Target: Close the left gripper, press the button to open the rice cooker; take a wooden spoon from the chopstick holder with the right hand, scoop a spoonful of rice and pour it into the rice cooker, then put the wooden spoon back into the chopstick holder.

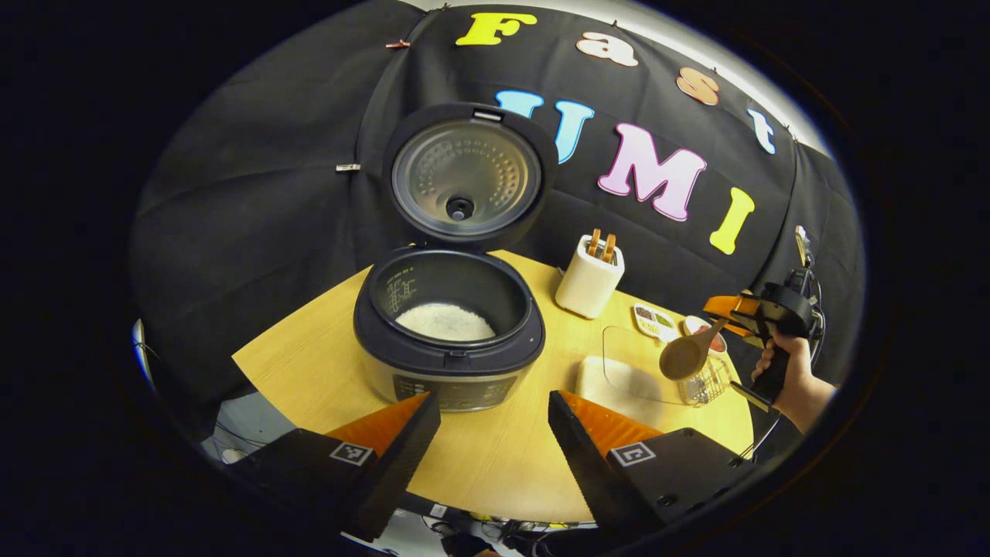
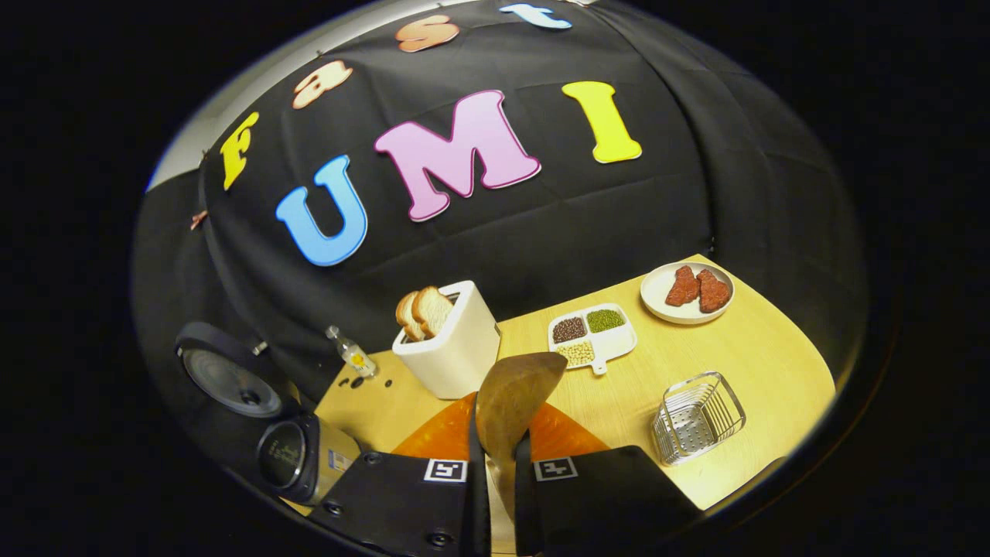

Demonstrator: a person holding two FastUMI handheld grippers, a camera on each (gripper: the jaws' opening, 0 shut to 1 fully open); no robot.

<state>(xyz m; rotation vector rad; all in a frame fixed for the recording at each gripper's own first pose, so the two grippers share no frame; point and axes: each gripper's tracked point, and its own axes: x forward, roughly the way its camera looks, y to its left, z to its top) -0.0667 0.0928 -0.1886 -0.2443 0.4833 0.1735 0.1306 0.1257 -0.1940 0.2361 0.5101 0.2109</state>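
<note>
**Spoon pinched in right tool, cooker lid up**

The right tool (image 2: 495,464) pinches the wooden spoon (image 2: 514,398) by its handle, the bowl rising just ahead of its fingers; whether rice lies in the bowl is hard to tell. Beyond the spoon stands the white holder (image 2: 456,352), with the wire basket (image 2: 696,418) off to that tool's right on the desk (image 2: 742,348). The left tool (image 1: 495,441) is spread and holds nothing. Straight ahead of it sits the rice cooker (image 1: 448,340), lid raised, white rice (image 1: 445,321) in its pot.
</note>
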